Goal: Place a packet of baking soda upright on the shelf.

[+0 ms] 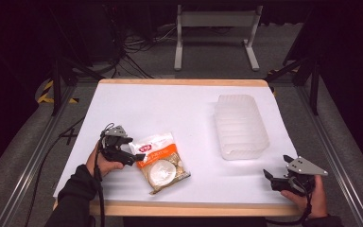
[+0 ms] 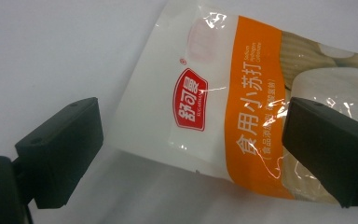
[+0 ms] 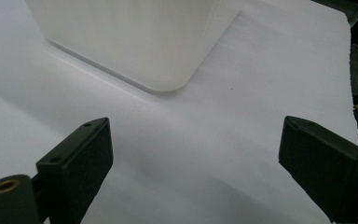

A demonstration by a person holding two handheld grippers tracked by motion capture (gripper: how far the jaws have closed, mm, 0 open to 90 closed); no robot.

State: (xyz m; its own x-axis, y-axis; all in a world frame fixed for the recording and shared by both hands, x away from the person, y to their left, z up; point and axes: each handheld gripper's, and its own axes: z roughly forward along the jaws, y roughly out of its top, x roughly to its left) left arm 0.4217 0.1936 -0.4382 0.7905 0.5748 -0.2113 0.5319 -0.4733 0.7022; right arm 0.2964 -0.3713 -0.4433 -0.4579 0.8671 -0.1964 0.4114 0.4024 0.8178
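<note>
The left gripper (image 1: 133, 150), jaws spread, straddles the white end of the packet (image 1: 162, 162), which lies flat on the desk (image 1: 170, 104) toward 3 o'clock. The right gripper (image 1: 275, 176), also spread, holds nothing, at 5 o'clock of the plastic tub (image 1: 240, 126).

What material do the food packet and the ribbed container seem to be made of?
The food packet looks like thin glossy plastic film: it shows bright glints and wrinkles, and part of it is see-through. The ribbed container seems to be translucent, milky plastic with a soft matte finish; its moulded ridges and rounded corners suggest this, though frosted glass cannot be fully excluded.
</note>
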